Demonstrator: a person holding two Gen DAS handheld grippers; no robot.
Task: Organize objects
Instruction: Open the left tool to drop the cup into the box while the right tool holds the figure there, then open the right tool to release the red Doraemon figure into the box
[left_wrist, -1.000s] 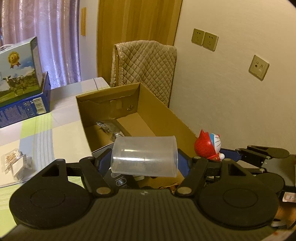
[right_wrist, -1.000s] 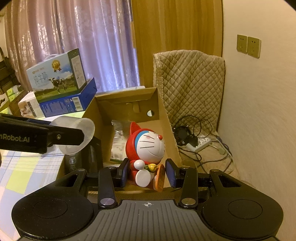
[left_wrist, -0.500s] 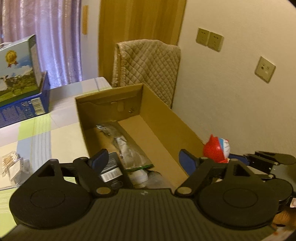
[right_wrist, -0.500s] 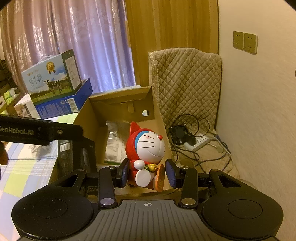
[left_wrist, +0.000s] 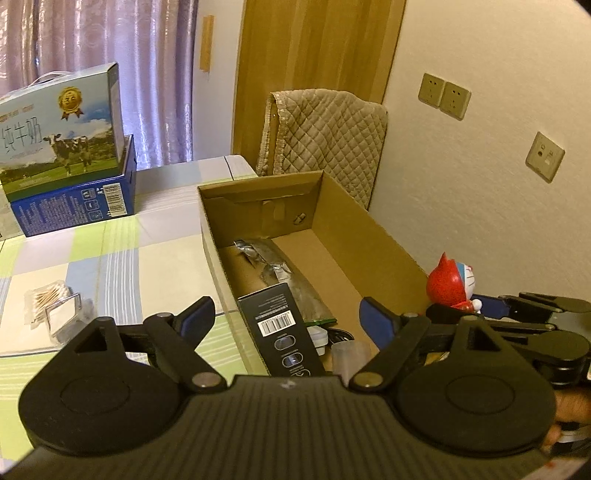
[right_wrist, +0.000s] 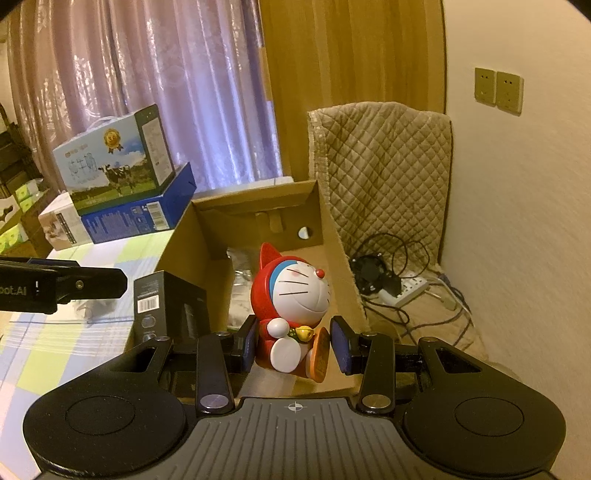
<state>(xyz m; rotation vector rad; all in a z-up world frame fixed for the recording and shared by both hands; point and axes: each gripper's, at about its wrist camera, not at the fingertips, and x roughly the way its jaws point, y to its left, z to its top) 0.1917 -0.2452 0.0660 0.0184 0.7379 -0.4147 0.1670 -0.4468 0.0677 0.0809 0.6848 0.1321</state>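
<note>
Left gripper (left_wrist: 286, 317) hangs wide and empty, right gripper (right_wrist: 293, 345) grips the toy (right_wrist: 293, 306) above the cardboard box (right_wrist: 343, 280) — lower it gently onto seemingly bare floor inside.

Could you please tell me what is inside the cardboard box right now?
Inside the cardboard box lie a silver foil packet, an upright black barcoded box and a clear plastic cup. The left claw's body covers the near end.

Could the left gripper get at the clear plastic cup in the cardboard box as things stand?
Probably yes: left gripper is open above the cardboard box, with the clear plastic cup below, though the black carton crowds it.
</note>
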